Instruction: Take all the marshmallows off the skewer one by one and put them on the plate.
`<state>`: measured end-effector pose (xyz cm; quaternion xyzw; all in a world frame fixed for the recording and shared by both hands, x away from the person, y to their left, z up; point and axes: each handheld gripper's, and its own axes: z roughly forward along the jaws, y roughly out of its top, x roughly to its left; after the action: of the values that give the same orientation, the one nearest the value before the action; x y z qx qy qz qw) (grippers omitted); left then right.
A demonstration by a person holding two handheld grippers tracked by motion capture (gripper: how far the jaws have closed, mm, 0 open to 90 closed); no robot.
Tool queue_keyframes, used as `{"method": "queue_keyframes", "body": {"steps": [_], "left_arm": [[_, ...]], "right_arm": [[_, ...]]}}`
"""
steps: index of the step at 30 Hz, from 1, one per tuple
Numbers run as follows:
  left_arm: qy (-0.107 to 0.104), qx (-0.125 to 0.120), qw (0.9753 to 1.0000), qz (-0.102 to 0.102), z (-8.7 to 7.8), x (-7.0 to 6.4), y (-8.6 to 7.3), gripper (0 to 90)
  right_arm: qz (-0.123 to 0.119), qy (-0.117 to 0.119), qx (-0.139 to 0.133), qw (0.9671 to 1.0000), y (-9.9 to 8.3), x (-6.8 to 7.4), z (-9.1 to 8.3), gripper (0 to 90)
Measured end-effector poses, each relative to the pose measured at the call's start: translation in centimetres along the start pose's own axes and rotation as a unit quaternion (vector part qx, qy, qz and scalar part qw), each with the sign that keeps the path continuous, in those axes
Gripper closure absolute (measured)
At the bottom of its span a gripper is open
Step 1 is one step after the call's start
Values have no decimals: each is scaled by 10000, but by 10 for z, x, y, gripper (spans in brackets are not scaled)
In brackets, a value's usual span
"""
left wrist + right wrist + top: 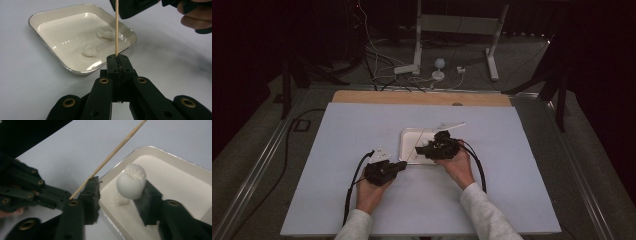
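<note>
From above, two hands in pale sleeves reached in from the near edge of the counter [337, 200], which had a smooth light cover. The left hand-held gripper [399, 165] sat just left of a white tray [408, 142]. The right hand-held gripper [426, 148] hung over the tray.

In the left gripper view, the left hand-held gripper [117, 60] had its black jaws pressed together on the low end of a thin wooden skewer [116, 30]. The skewer stood straight up from the jaws. Its top was hidden behind the other gripper's black body at the top of the picture. Just past the jaws lay the tray [75, 71], square with round corners and a shiny rim. Two small white lumps [90, 50] lay inside it, soft and bumpy, like dough.

In the right gripper view, the right hand-held gripper [120, 195] was spread a little and held a round white ball [132, 181] against its right jaw, above the tray [175, 157]. The ball looked smooth with wrinkles on top. One more lump [121, 199] lay under it, partly hidden. The skewer [110, 157] slanted just beside the left jaw, and its tip was cut off at the top edge.

Far off, behind the counter, cables and white frame legs lay on the dark floor, hard to make out.
</note>
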<state>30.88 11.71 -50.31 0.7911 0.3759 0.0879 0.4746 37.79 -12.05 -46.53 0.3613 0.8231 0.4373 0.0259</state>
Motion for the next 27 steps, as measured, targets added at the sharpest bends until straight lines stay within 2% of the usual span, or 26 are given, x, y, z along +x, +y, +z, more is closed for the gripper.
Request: {"method": "queue_keyframes", "body": {"steps": [2,4,9,14,21,27], "left_arm": [[-15,-9,10000,-11,1,0,0,900],[-4,-2,10000,-13,1,0,0,900],[-47,-7,10000,-31,2,1,-1,900],[-150,61,9999,13,7,-1,-2,900],[-308,146,9994,67,13,-5,-2,900],[-70,360,9993,-19,17,-2,-4,900]], "right_arm": [[-86,-20,111,9999,0,0,1,467],[4,84,145,9999,-1,-2,2,420],[156,316,-22,9994,-1,-5,3,276],[360,665,-226,9969,-1,-8,3,153],[395,581,-221,9973,-1,-4,7,124],[467,602,-279,9967,0,-3,7,115]]}}
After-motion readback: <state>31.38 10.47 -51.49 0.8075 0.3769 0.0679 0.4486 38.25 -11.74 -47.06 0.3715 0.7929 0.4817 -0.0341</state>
